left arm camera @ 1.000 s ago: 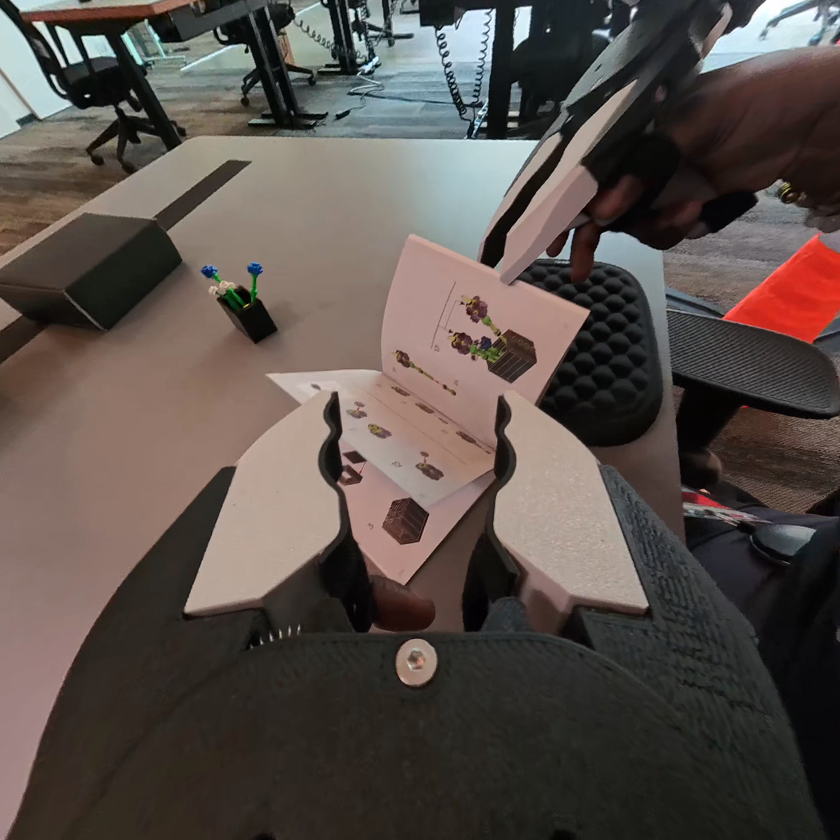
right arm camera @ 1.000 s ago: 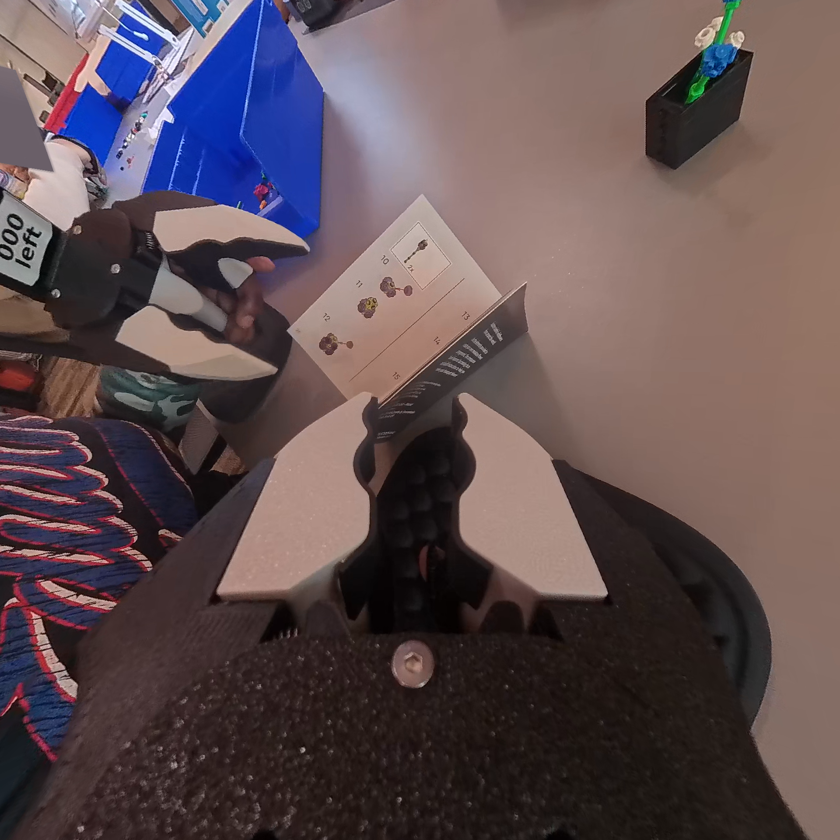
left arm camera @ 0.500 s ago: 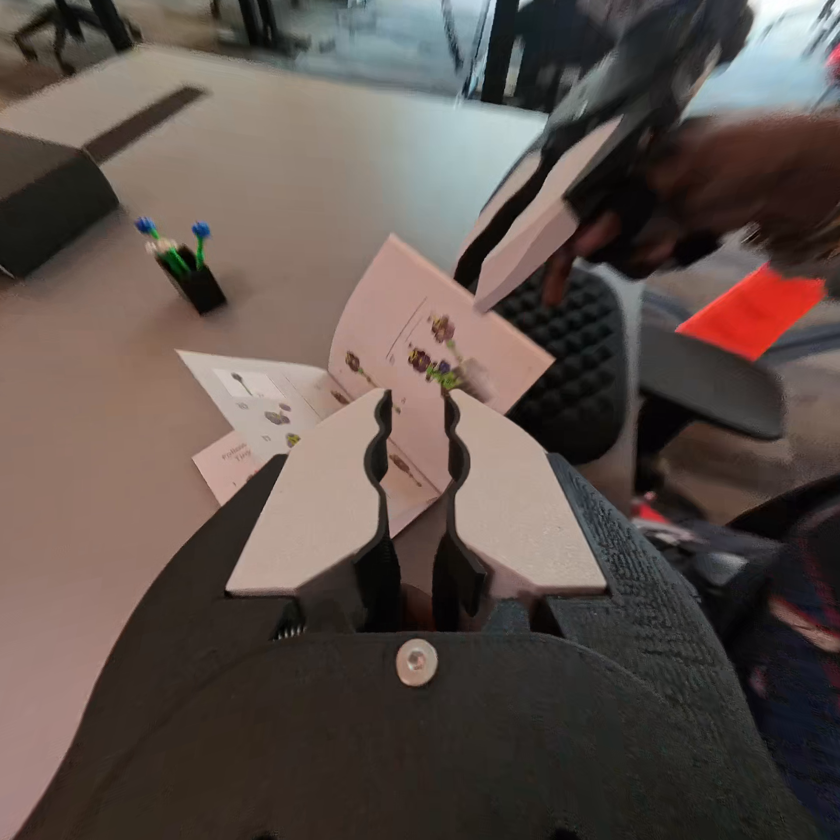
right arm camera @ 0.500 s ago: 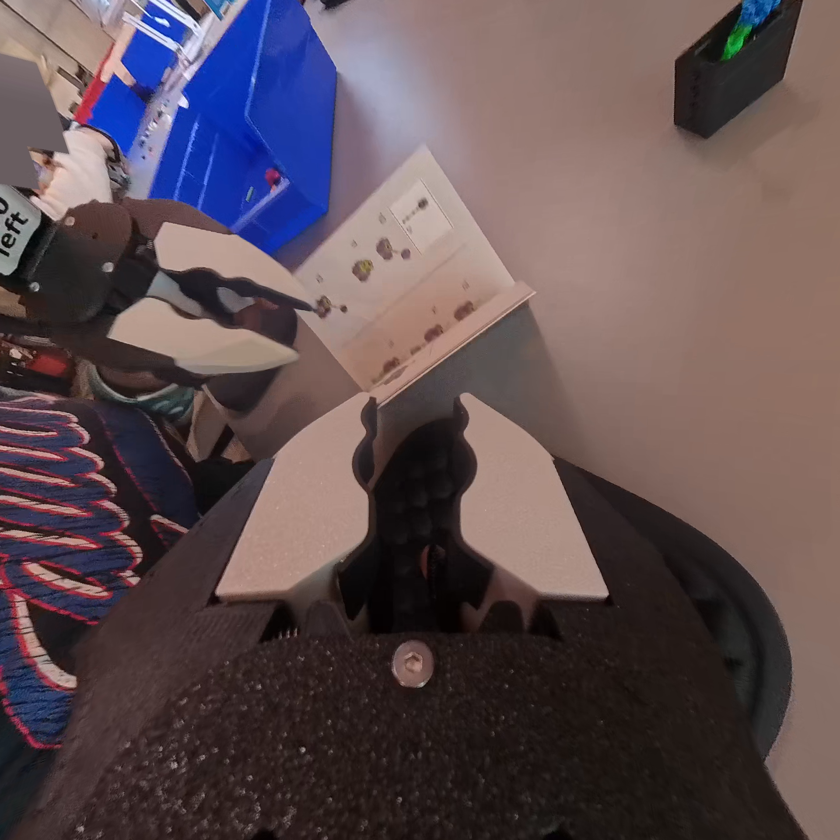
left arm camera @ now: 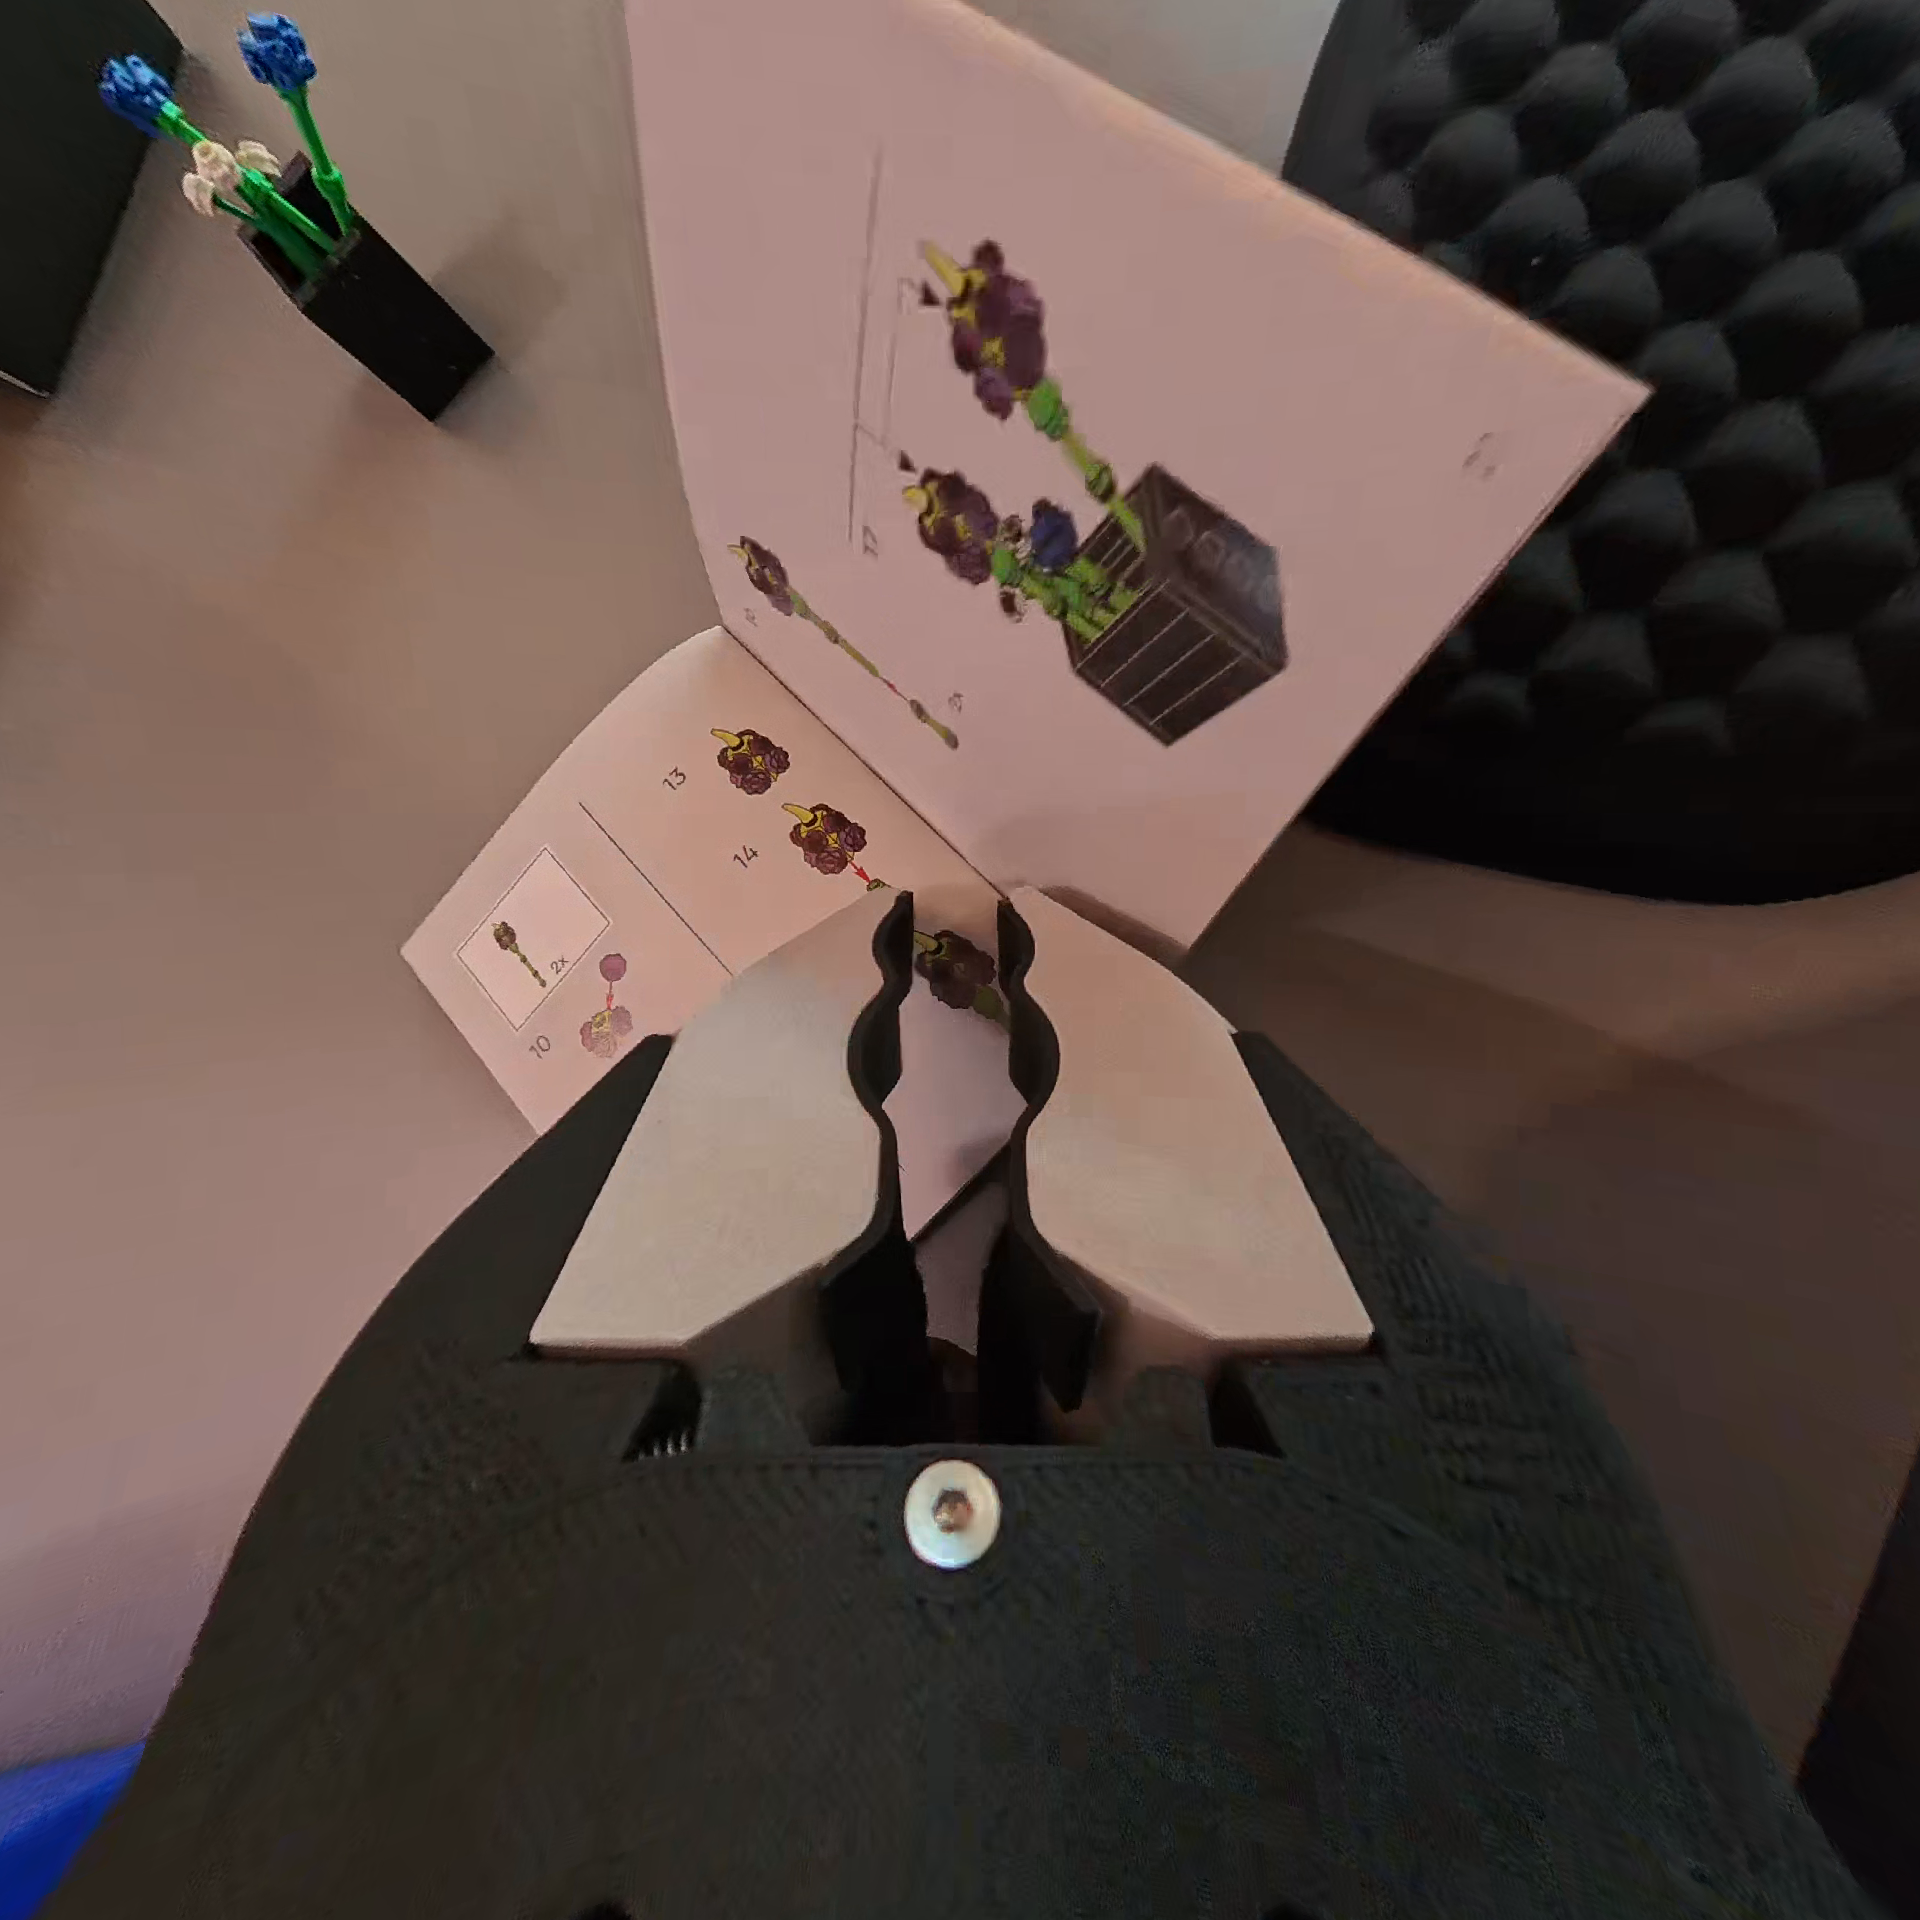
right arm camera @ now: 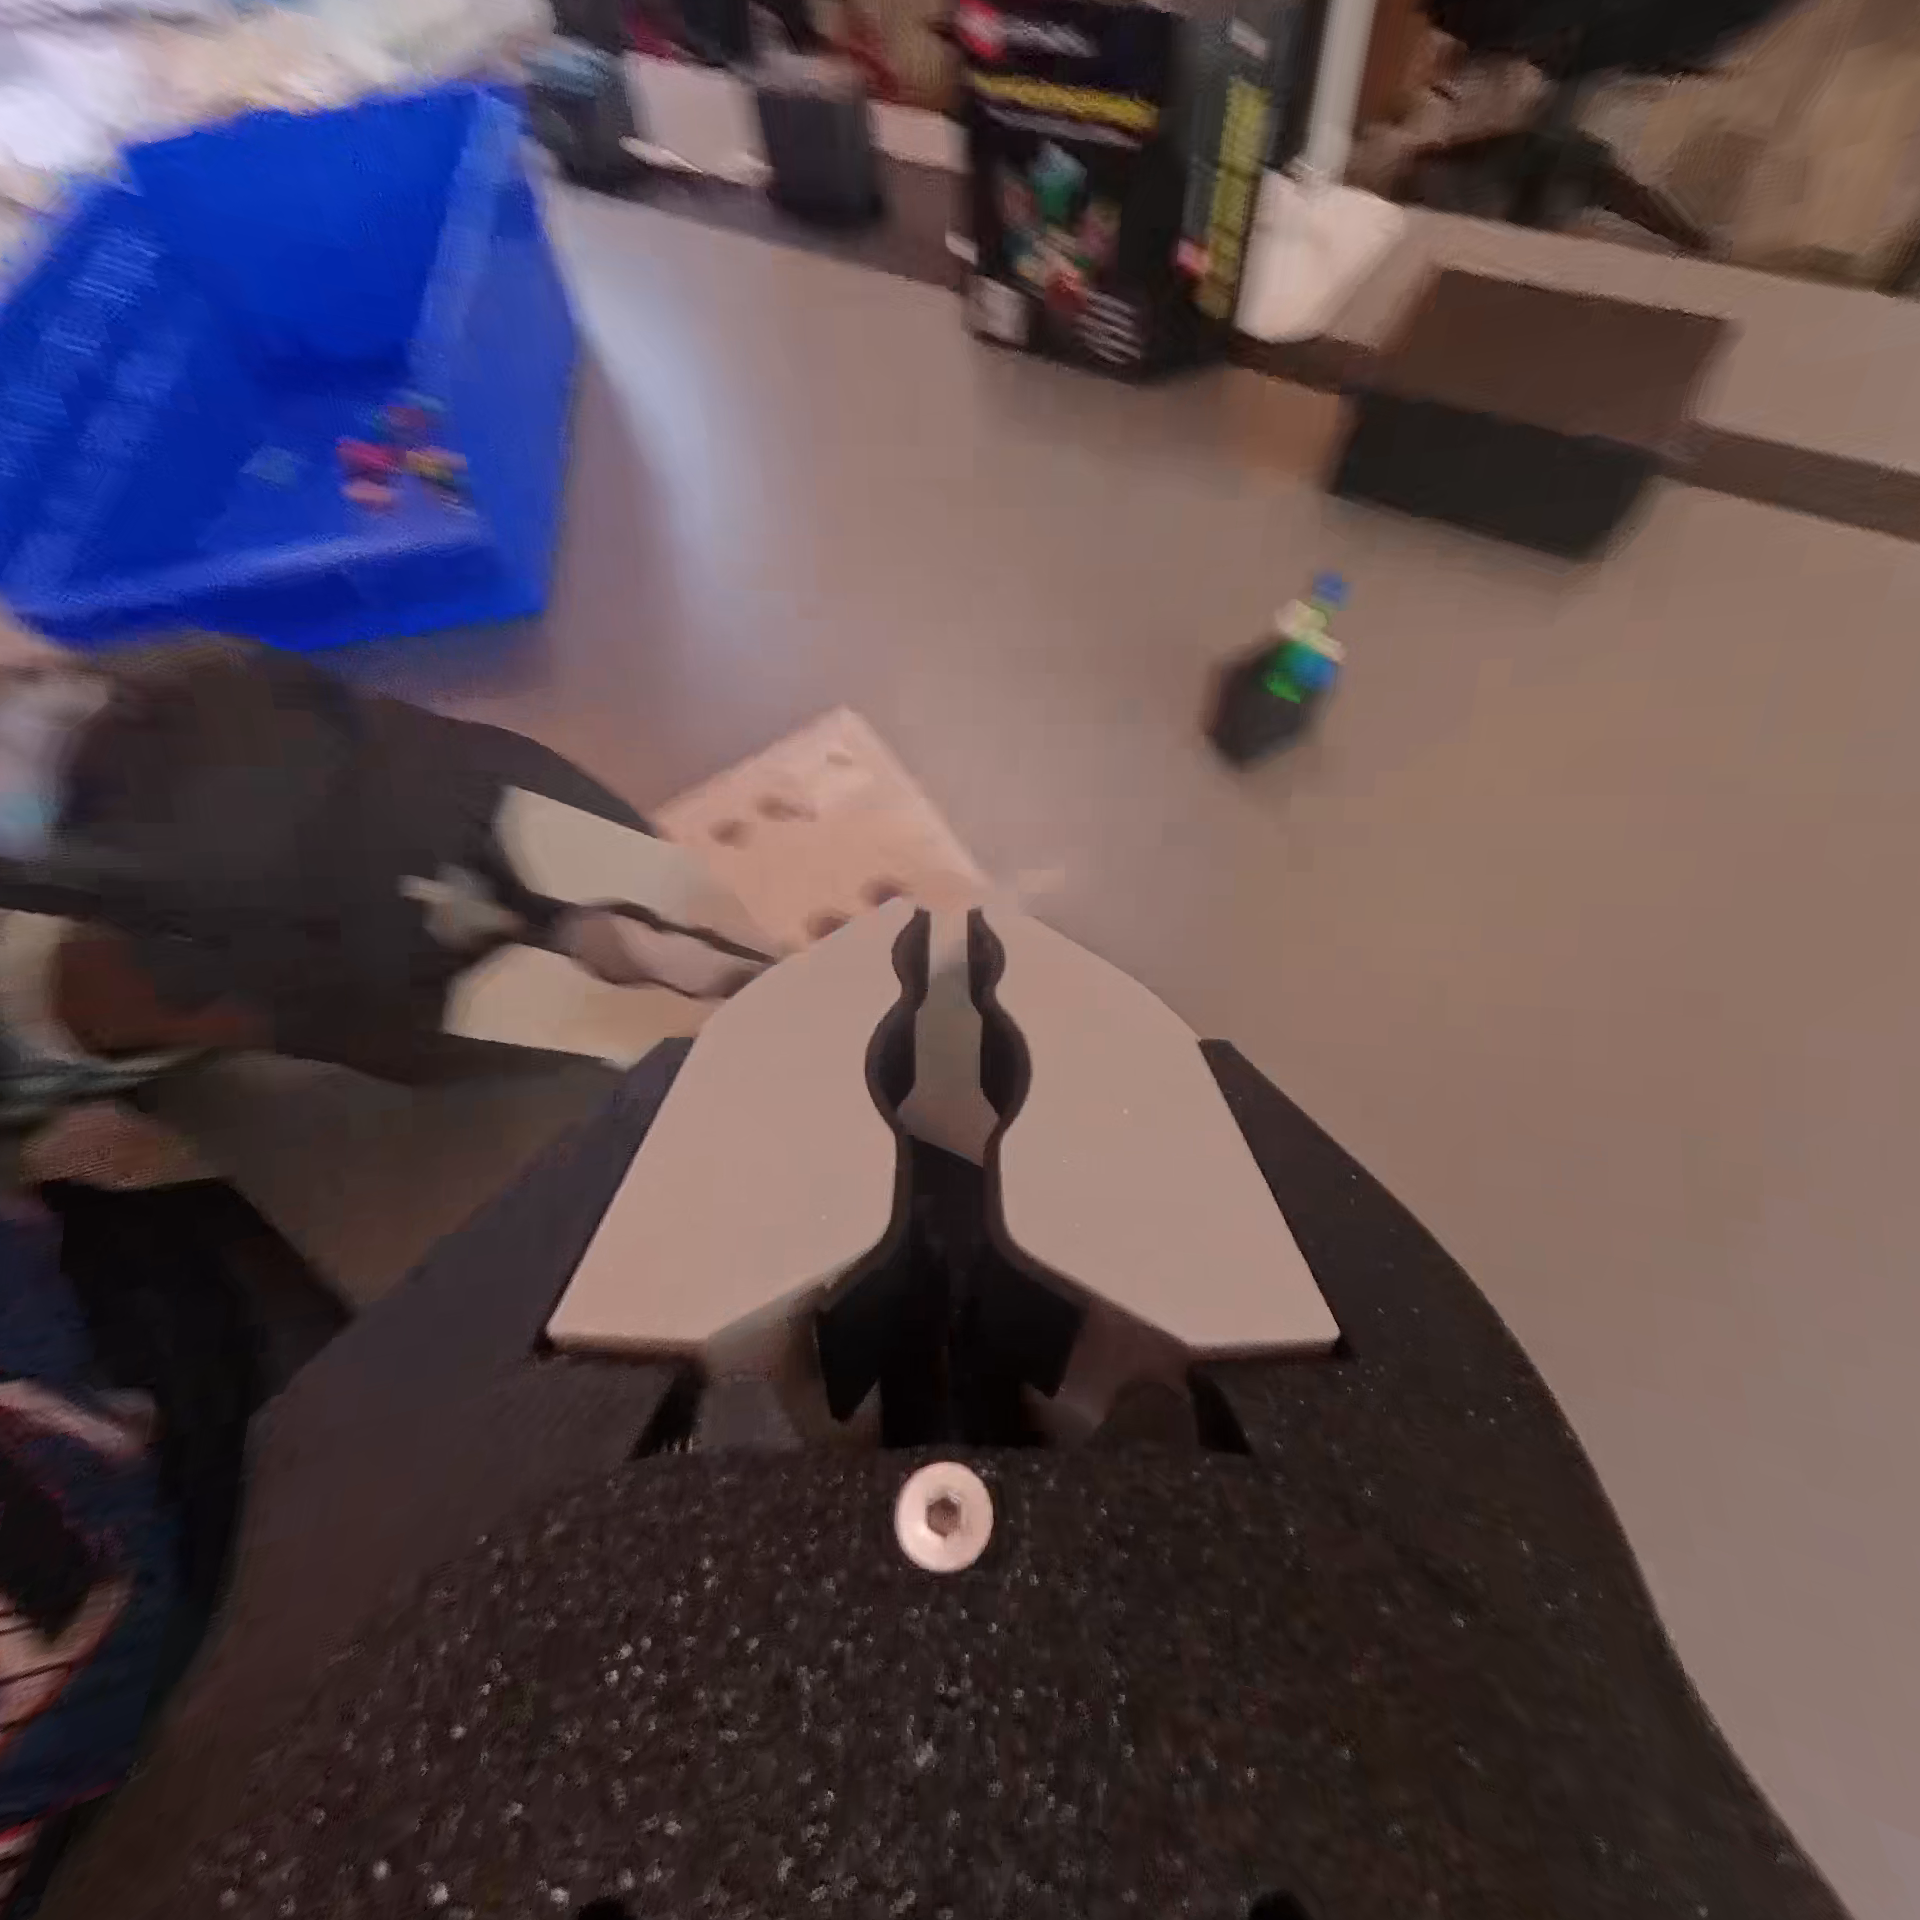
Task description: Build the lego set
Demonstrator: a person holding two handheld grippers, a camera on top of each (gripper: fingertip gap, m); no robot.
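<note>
Open instruction booklet (left arm camera: pixel 1039 499); black-potted blue flowers (left arm camera: pixel 312 239) beyond.

Office-like workroom: grey desk (right arm camera: pixel 1558 935), blue parts bin (right arm camera: pixel 270 364), boxes along the floor.

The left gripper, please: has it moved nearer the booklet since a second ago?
Yes. The left gripper has come forward and down: its tips now reach the booklet's fold, and the black pot sits at the top-left corner.

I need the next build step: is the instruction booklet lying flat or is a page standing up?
A page stands up. In the left wrist view the instruction booklet lies open on the table, one leaf raised steeply from the fold.
</note>
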